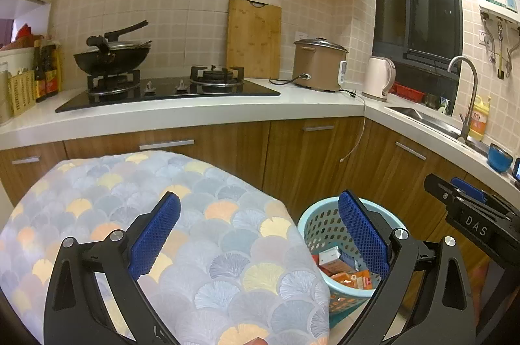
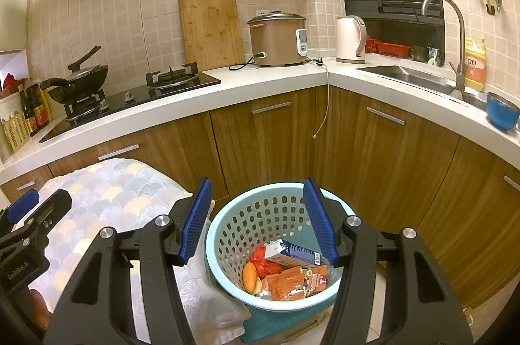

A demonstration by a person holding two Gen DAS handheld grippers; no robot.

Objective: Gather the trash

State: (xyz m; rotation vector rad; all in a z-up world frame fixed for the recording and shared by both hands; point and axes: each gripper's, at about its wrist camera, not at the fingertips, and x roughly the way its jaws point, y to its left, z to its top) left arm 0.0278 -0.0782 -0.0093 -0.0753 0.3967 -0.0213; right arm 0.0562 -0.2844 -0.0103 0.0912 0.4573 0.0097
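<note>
A light blue perforated trash basket (image 2: 227, 234) stands on the floor by the wooden cabinets. It holds trash: orange snack wrappers (image 2: 292, 281), a white and blue carton (image 2: 292, 254), a red wad (image 2: 265, 260) and a yellowish piece (image 2: 249, 276). My right gripper (image 2: 256, 218) is open and empty, right above the basket. My left gripper (image 1: 258, 234) is open and empty over a table with a fan-patterned cloth (image 1: 195, 215); the basket (image 1: 320, 231) lies to its right. The right gripper (image 1: 471, 208) also shows at the right edge of the left wrist view.
An L-shaped white counter (image 2: 269, 78) carries a gas hob with a wok (image 2: 81, 78), a cutting board (image 2: 211, 26), a rice cooker (image 2: 278, 38), a kettle (image 2: 349, 39), a sink with tap (image 2: 409, 73) and a blue bowl (image 2: 502, 114). A cord (image 2: 325, 104) hangs over the cabinets.
</note>
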